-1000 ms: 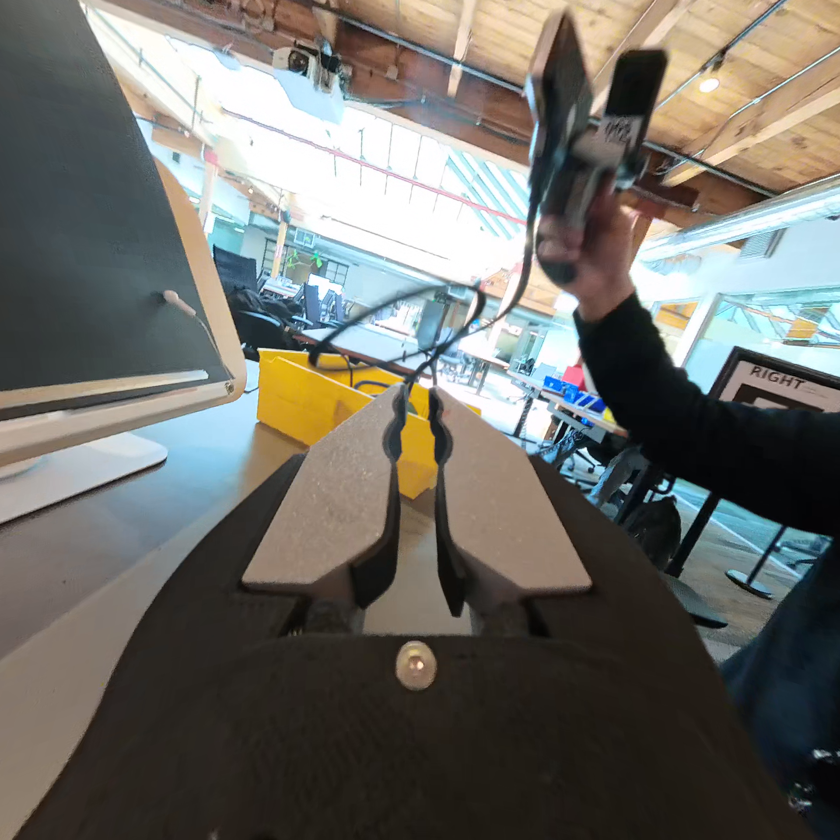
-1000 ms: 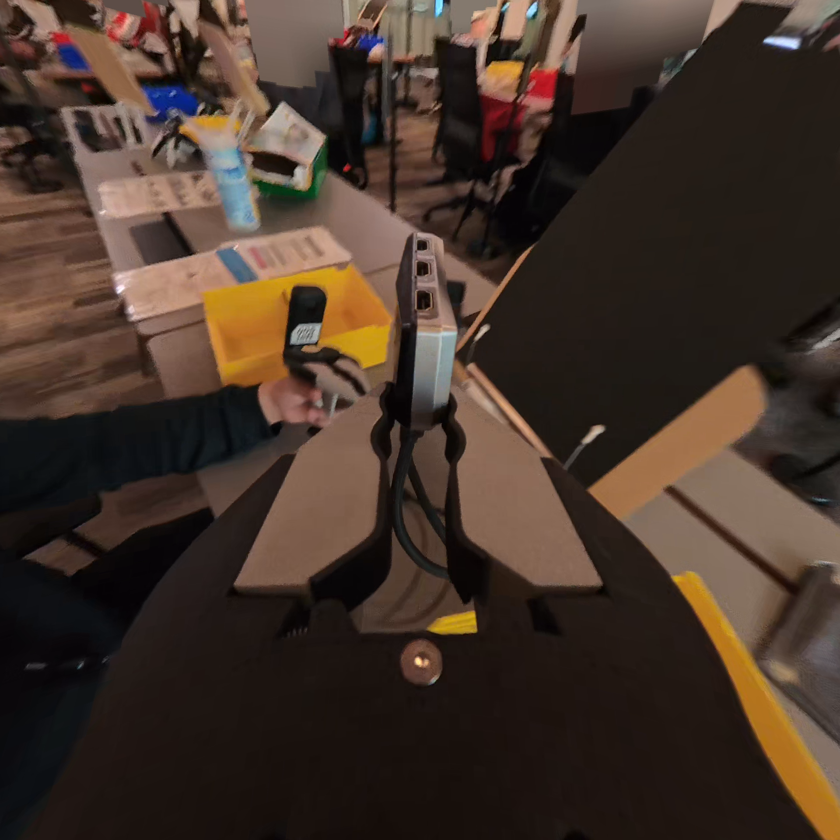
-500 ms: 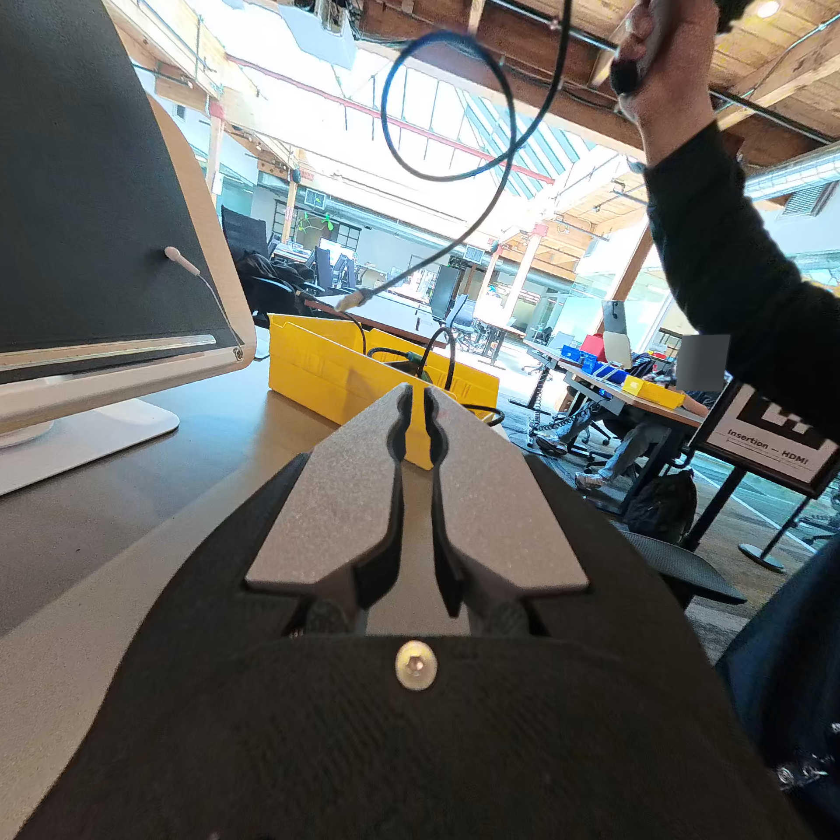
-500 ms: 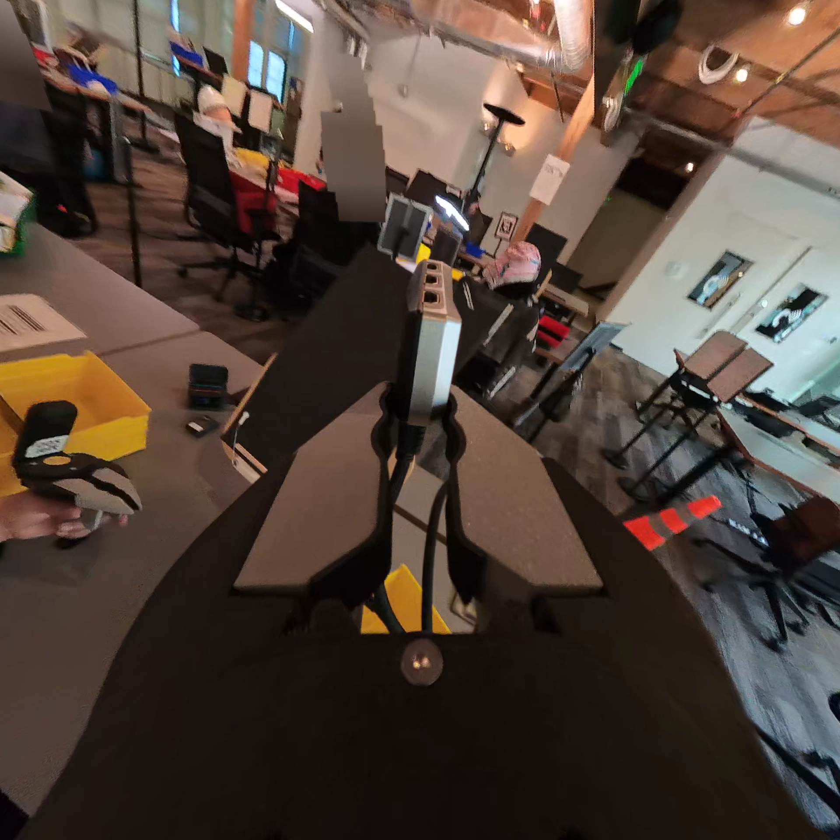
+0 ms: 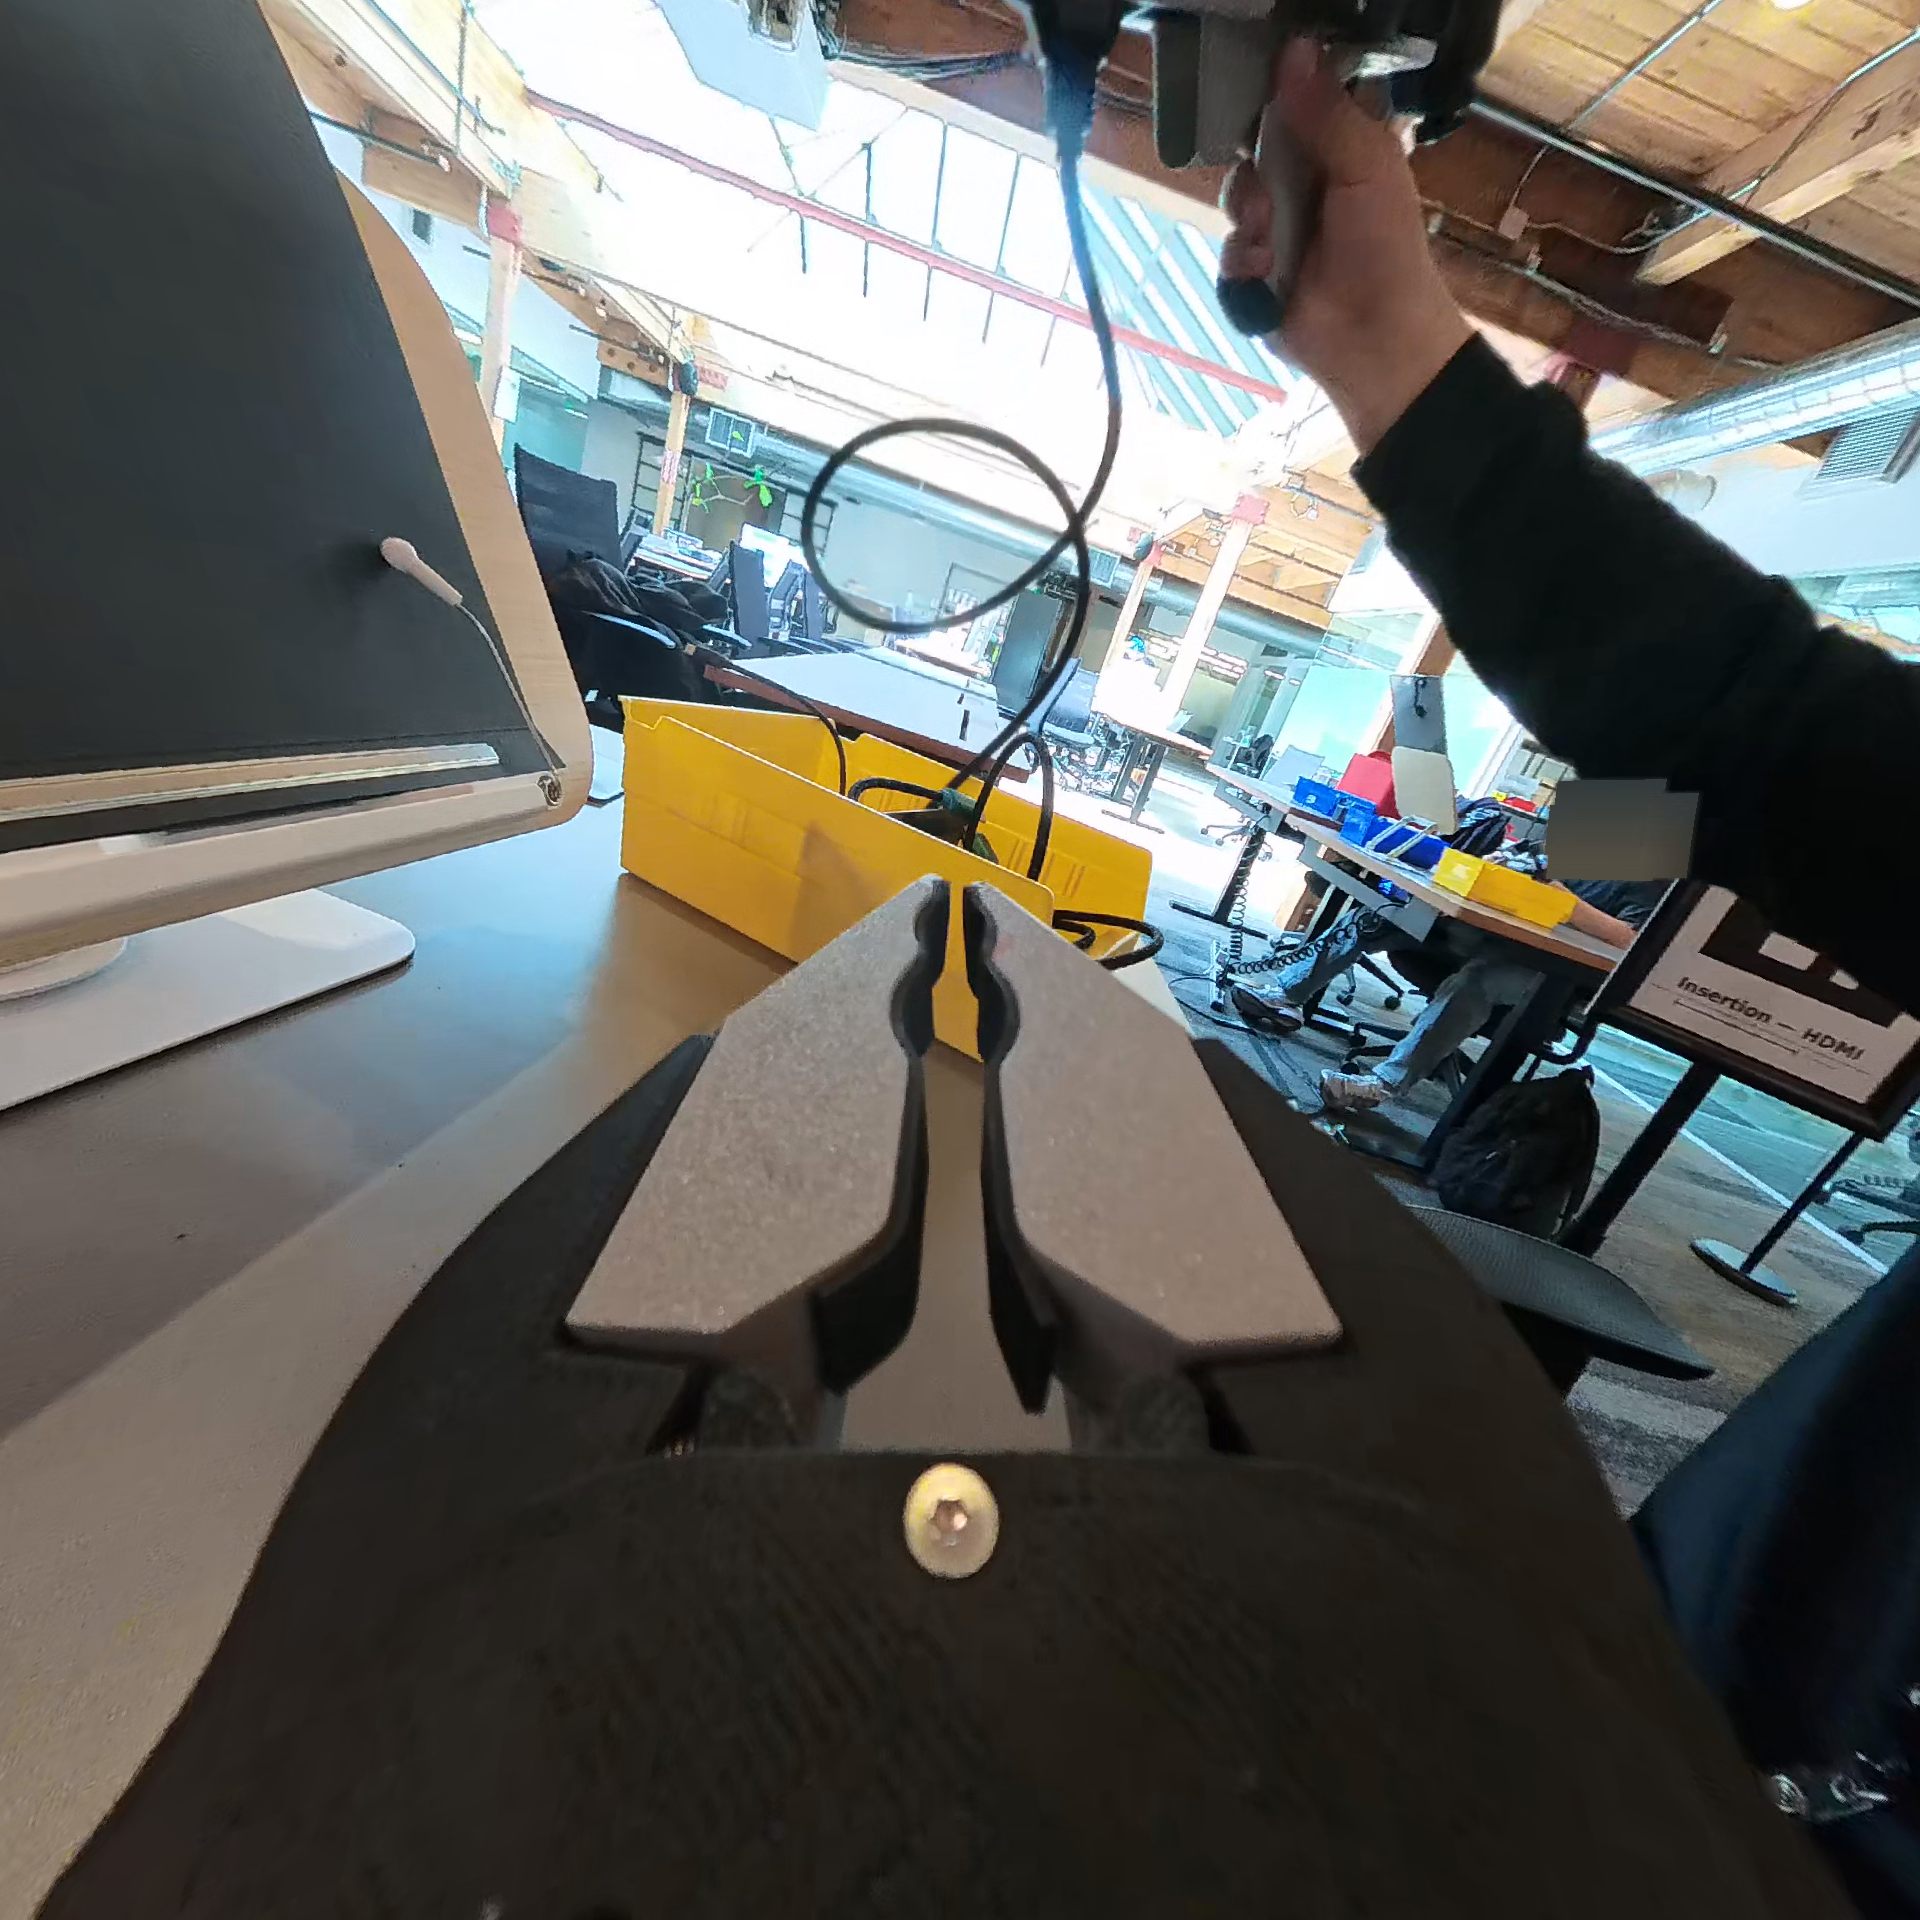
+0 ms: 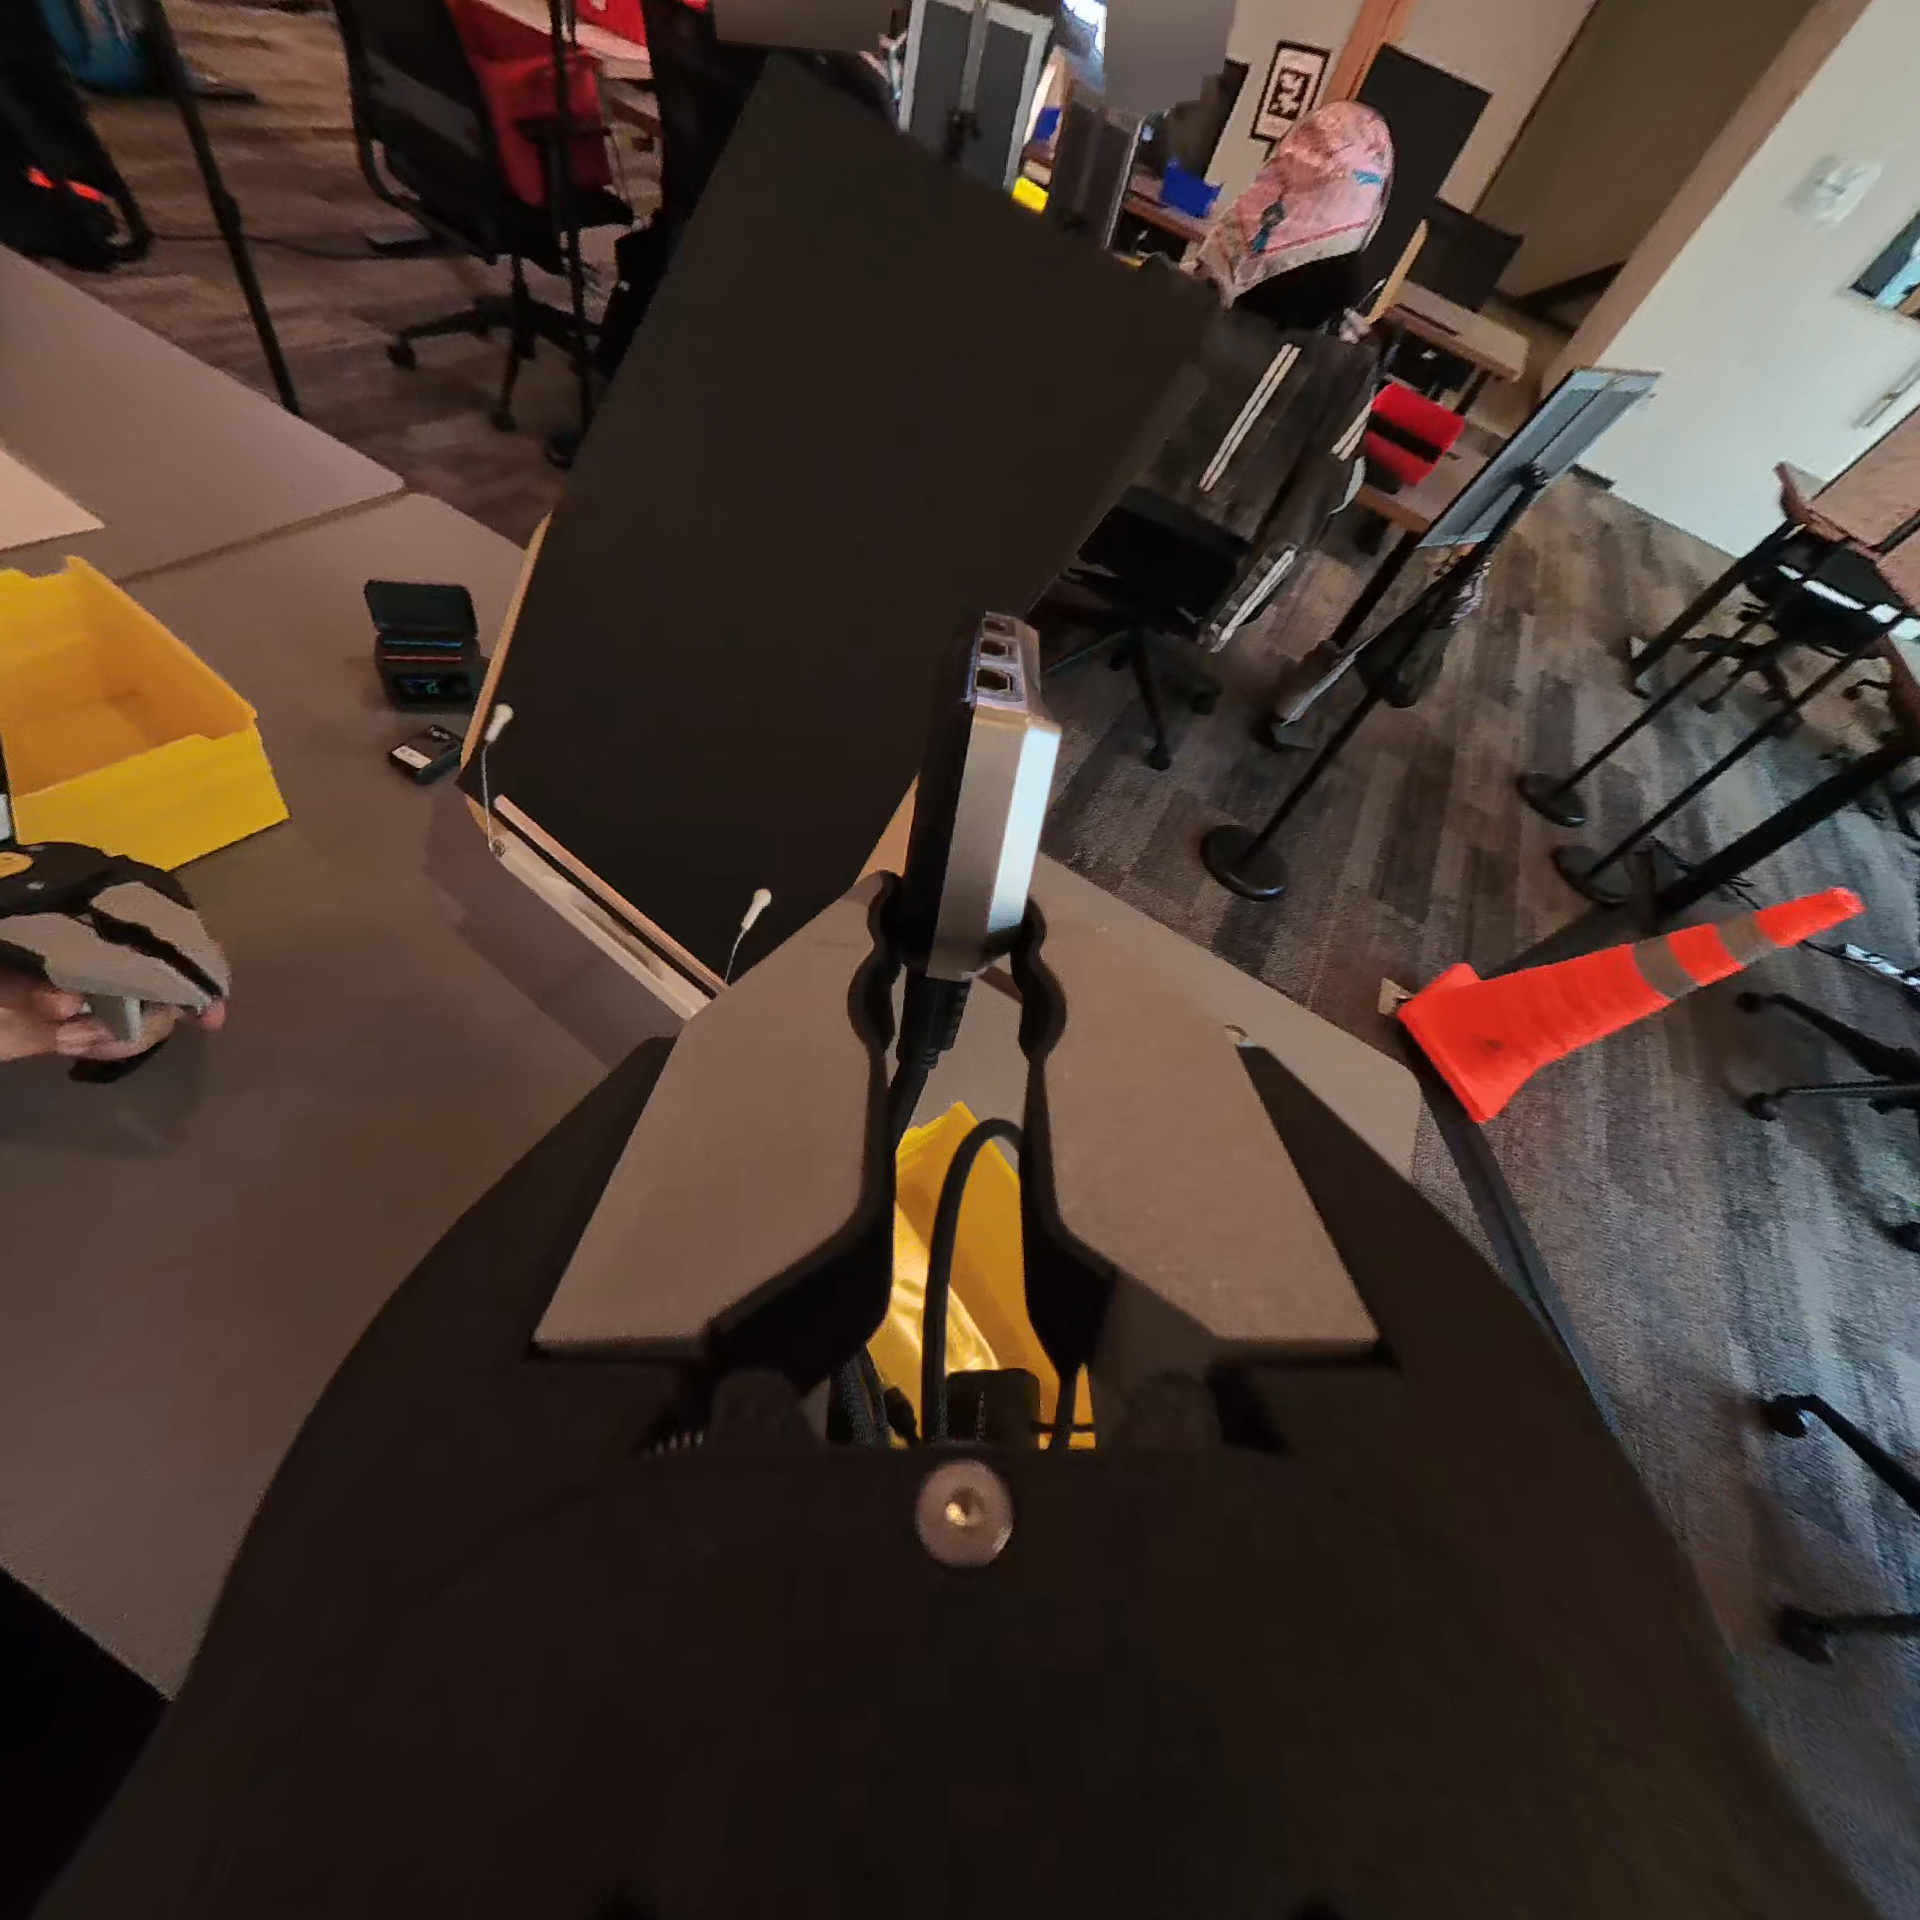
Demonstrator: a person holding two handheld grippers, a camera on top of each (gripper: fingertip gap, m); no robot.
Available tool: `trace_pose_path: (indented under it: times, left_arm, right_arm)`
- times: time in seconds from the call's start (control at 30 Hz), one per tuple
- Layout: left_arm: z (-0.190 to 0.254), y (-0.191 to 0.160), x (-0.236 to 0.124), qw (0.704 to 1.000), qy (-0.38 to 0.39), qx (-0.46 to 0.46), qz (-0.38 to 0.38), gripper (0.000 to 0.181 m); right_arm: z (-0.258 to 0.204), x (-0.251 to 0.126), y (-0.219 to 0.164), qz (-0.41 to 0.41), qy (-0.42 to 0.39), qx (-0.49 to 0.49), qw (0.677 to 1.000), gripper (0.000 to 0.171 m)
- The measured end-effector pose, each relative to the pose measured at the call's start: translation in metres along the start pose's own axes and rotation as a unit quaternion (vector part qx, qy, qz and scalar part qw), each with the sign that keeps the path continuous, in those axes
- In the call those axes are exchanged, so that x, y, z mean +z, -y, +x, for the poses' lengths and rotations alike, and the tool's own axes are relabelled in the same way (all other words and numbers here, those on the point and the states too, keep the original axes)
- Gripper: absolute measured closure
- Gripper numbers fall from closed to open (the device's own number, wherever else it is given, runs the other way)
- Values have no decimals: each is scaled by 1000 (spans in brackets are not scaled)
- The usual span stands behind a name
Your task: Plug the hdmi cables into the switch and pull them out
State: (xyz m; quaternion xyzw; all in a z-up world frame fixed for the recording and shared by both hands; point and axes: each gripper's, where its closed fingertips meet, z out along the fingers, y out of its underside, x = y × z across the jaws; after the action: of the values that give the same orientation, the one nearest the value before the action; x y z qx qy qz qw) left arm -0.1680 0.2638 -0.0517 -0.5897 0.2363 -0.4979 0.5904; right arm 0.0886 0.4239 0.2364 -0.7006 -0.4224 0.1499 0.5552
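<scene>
My right gripper (image 6: pixel 956 914) is shut on a grey and black HDMI switch (image 6: pixel 982 790), held upright high above the table with its empty ports facing up. A black cable (image 6: pixel 940 1226) hangs from the switch's lower end. In the left wrist view the right gripper (image 5: pixel 1226 62) is at the top and the cable (image 5: pixel 1081 436) loops down from it into a yellow bin (image 5: pixel 831 831). My left gripper (image 5: pixel 956 904) is shut and empty, low over the table, pointing at that bin. It also shows at the left edge of the right wrist view (image 6: pixel 104 935).
A large tilted black board with a wooden edge (image 5: pixel 208 416) stands on a white base at the left. A second yellow bin (image 6: pixel 114 717) and small black devices (image 6: pixel 421 665) sit on the grey table (image 6: pixel 343 1039). An orange cone (image 6: pixel 1621 987), stanchions and office chairs stand on the floor beyond. My hands' fingertips stand some 40 cm from each other.
My right gripper has swung with the switch, now looking down over the board and table. The cable loop hangs lower. My left gripper has barely moved and stays shut.
</scene>
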Motion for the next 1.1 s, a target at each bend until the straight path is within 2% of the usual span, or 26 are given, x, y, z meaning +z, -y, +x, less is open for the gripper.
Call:
trace_pose_path:
  times: [0.13,0.23,0.37,0.5,0.67,0.7,0.77,0.83,0.93,1.0,1.1]
  left_arm:
    - [-1,1,0,1000,2,-1,1,181]
    - [-2,-2,1,1000,3,0,-4,181]
    - [0,-8,5,1000,0,0,-19,181]
    - [1,-19,10,999,-1,10,-45,181]
    - [1,-23,12,998,-2,11,-55,181]
    - [1,-23,12,998,-3,7,-55,181]
    - [1,-24,12,998,-2,6,-57,181]
    - [-1,-25,12,998,3,7,-60,181]
    - [-5,-28,13,998,15,7,-66,180]
    - [-10,-30,13,997,31,7,-71,178]
    - [-22,-32,12,994,68,11,-80,167]
  right_arm:
    - [1,27,-41,-47,26,5,999,153]
    - [-2,54,-101,-139,54,11,989,153]
    - [-17,89,-202,-281,103,51,953,153]
    - [-25,120,-297,-407,96,57,907,152]
    - [-43,149,-351,-475,95,93,870,152]
    - [-43,150,-351,-483,93,89,866,152]
    - [-39,153,-331,-456,79,80,883,156]
    - [-38,155,-289,-389,76,95,913,155]
    - [-48,144,-220,-289,77,98,949,137]
    - [-75,136,-178,-221,104,101,964,132]
    - [-145,124,-131,-125,184,99,970,115]
